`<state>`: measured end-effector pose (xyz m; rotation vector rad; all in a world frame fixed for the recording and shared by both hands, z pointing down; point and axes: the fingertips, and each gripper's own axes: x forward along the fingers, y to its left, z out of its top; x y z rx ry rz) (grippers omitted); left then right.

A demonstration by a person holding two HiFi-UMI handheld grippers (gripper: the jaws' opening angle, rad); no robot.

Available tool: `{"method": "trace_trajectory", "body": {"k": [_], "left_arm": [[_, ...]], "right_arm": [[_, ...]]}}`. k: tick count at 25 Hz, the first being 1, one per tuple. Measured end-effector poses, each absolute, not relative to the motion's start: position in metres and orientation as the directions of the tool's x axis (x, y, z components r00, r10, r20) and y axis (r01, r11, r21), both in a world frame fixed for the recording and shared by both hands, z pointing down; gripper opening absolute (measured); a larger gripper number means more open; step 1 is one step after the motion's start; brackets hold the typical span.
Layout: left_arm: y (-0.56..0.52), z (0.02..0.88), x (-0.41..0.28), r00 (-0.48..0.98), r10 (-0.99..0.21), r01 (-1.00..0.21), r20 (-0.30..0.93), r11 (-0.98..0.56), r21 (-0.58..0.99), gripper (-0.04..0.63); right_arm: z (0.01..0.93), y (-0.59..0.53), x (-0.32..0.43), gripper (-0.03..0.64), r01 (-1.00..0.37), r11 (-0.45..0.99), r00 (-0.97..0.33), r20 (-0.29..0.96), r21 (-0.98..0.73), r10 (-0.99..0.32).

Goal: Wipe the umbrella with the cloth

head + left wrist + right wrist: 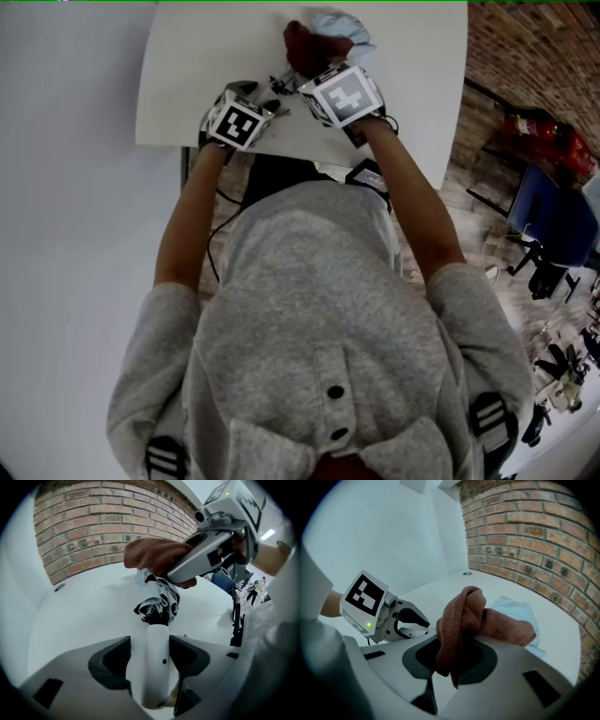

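A folded umbrella lies on the white table [187, 75]. Its white handle [157, 663] sits between the jaws of my left gripper [267, 94], which is shut on it. Past the handle bunches its black-and-white canopy [159, 603], whose pale blue side [518, 611] shows in the right gripper view and in the head view [339, 23]. My right gripper [305, 70] is shut on a reddish-brown cloth [464, 620], which drapes over the canopy [302, 45], [157, 555]. The right gripper's body crosses above the umbrella in the left gripper view.
A brick wall [534, 536] bounds the table at the right. A small hole [59, 587] marks the tabletop near the corner. Chairs and clutter [553, 225] stand on the floor to the right of the table.
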<state>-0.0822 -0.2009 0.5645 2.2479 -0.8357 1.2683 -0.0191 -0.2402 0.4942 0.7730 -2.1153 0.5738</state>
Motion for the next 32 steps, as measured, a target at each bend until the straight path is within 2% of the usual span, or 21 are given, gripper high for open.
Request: {"method": "trace_trajectory", "body": {"k": [8,23,28,32], "left_arm": [[-0.203,0.564,-0.08,0.407,-0.296,-0.679,0.864,-0.73,0.07,0.267],[-0.202,0.565,-0.078,0.419,-0.287,-0.679,0.861,-0.729,0.087,0.265],[-0.203,0.566,-0.077,0.432,-0.281,-0.672,0.857,-0.734,0.099,0.265],[-0.205,0.563,-0.083,0.42,-0.27,-0.662,0.867,-0.744,0.088,0.267]], "right_arm": [[0.489,-0.236,-0.033,0.08,-0.674,0.712,-0.552,0.775,-0.196,-0.309],[0.481,-0.206,-0.061,0.08,-0.562,0.694,-0.712,0.69,-0.449,-0.13],[0.474,-0.193,-0.049,0.08,-0.537,0.719,-0.721,0.682,-0.44,-0.121],[0.458,-0.187,-0.034,0.08,-0.539,0.755,-0.715,0.677,-0.374,-0.175]]}}
